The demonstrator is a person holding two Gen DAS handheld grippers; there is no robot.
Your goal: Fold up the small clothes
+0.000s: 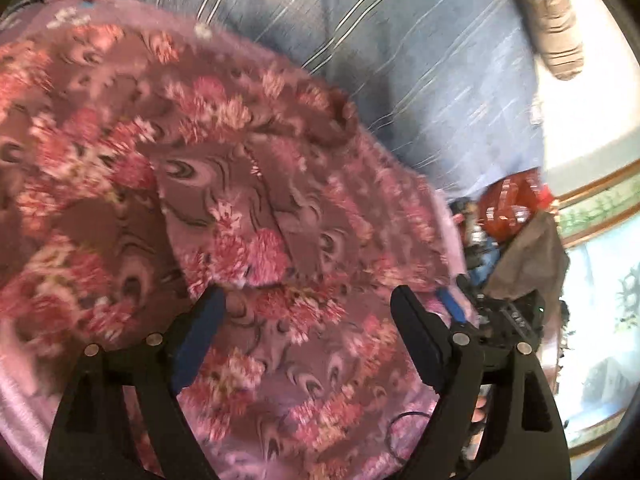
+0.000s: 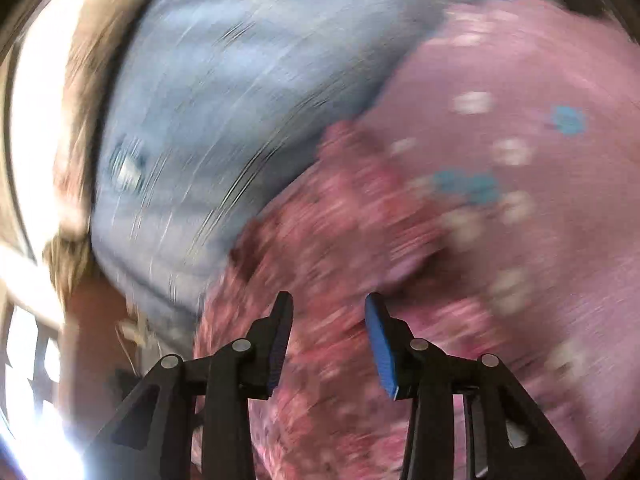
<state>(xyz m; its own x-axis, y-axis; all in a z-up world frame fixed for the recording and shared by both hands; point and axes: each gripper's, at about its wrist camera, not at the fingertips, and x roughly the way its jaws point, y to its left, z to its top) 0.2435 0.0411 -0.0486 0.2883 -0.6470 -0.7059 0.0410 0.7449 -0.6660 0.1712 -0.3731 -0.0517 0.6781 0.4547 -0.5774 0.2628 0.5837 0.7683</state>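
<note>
The left gripper (image 1: 308,300) has its jaws spread wide, with nothing between the blue pads; the floral garment (image 1: 224,200) lies just beyond and beneath the fingertips, and whether a tip touches it cannot be told. The garment, mauve with pink and cream flowers, fills the left wrist view from six to eleven o'clock, with one flap folded over its middle.

The right gripper (image 2: 328,300) has its jaws partly apart, pads pressing on nothing, above the same cloth, which lies blurred from twelve down to six o'clock of the fingers.

Under the garment is a pink sheet (image 2: 540,80) with white and teal flowers, toward two o'clock. A blue striped cover (image 1: 400,60) lies at twelve to one o'clock. A red packet (image 1: 508,204) sits at three o'clock.
</note>
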